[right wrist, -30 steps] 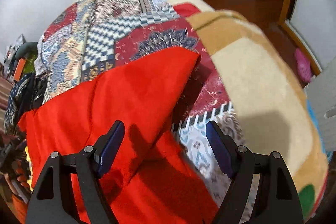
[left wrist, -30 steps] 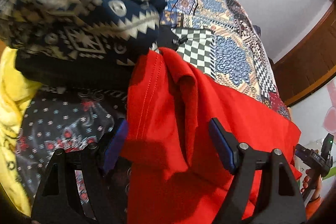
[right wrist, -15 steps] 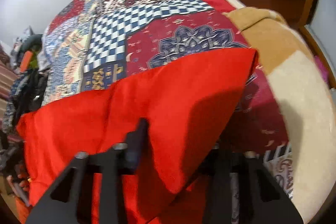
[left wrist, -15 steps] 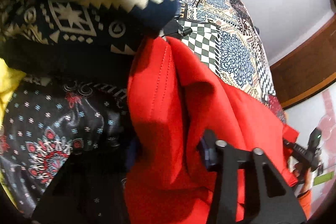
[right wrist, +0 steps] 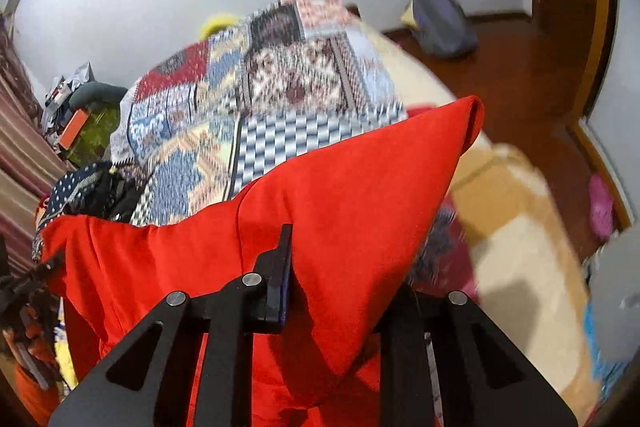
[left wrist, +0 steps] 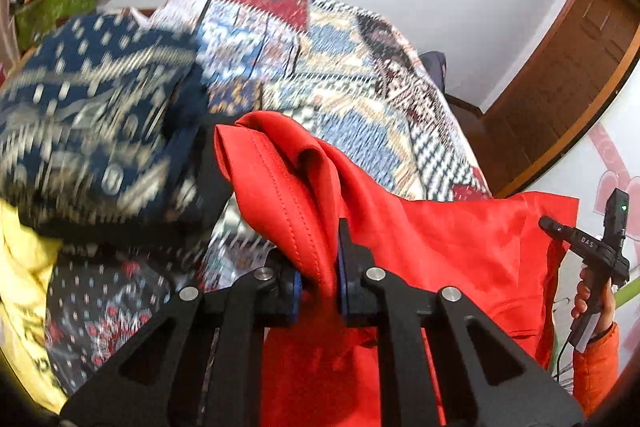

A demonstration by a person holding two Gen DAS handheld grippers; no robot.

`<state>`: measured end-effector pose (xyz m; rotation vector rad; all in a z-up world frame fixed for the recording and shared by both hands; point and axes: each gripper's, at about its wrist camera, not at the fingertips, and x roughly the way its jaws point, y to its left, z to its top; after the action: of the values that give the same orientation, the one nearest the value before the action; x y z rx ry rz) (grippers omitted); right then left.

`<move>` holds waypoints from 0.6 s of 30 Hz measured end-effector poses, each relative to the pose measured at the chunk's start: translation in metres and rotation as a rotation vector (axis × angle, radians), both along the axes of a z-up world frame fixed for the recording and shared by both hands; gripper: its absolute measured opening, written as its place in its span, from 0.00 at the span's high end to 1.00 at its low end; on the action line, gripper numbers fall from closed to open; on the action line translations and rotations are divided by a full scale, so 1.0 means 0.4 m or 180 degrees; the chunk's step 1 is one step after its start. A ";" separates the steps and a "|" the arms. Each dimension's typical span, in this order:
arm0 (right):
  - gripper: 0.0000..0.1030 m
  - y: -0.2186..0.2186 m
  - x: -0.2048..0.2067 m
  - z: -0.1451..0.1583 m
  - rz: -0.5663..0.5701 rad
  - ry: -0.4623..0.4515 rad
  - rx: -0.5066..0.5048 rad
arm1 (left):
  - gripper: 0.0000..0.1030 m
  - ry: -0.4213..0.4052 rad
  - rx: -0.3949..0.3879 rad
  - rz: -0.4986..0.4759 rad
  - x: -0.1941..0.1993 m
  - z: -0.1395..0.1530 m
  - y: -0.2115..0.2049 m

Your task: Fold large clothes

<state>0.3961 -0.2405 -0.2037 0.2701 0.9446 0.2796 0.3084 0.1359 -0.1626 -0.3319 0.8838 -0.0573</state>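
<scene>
Gripping the red garment point(left wrist: 440, 251) at 2 places, I have both tools closing on cloth. The left gripper point(left wrist: 320, 287) pinches a stitched, bunched edge between its blue pads, jaws narrow, the fold rising just above the fingertips. The right gripper point(right wrist: 320, 287) holds the other side; cloth drapes over its right finger and hides it, and only the left finger point(right wrist: 280, 275) shows, pressed against the fabric. The garment hangs stretched between the 2 tools above the patchwork bedspread point(left wrist: 340, 75), its far corner point(right wrist: 472, 115) pointing up and to the right. On my left sits a pile of dark blue patterned clothes point(left wrist: 88, 131), just beside the pinched edge, with a yellow garment point(left wrist: 24, 267) below it. Ahead, the bedspread lies open. To the right I see a beige blanket point(right wrist: 516, 227) and wooden floor point(right wrist: 520, 59).
</scene>
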 end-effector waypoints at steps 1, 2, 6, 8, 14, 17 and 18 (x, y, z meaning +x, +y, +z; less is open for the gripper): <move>0.83 -0.004 0.011 0.012 -0.0024 -0.0043 -0.0017 | 0.88 -0.0031 0.0018 -0.0017 0.010 0.012 -0.004; 0.83 -0.010 0.021 0.015 -0.0044 -0.0073 -0.0019 | 0.88 -0.0055 0.0036 -0.0030 0.023 0.021 0.000; 0.83 -0.027 0.080 0.024 -0.0193 -0.0154 -0.0095 | 0.88 -0.0088 0.0177 -0.0077 0.125 0.037 -0.024; 0.83 -0.028 0.111 0.017 -0.0253 -0.0147 -0.0120 | 0.88 -0.0037 0.0232 -0.0082 0.186 0.019 -0.037; 0.83 -0.033 0.197 -0.050 -0.0359 -0.0022 -0.0249 | 0.88 0.0220 0.0411 -0.0062 0.328 -0.074 -0.043; 0.83 -0.040 0.231 -0.092 -0.0378 0.0061 -0.0315 | 0.87 0.0362 0.0499 -0.0041 0.374 -0.137 -0.036; 0.82 -0.042 0.240 -0.107 -0.0404 0.0079 -0.0358 | 0.87 0.0397 0.0515 -0.0034 0.383 -0.153 -0.031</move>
<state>0.4920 -0.2573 -0.2467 0.2295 0.9598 0.1064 0.4616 0.1237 -0.2240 -0.1810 1.0071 0.0253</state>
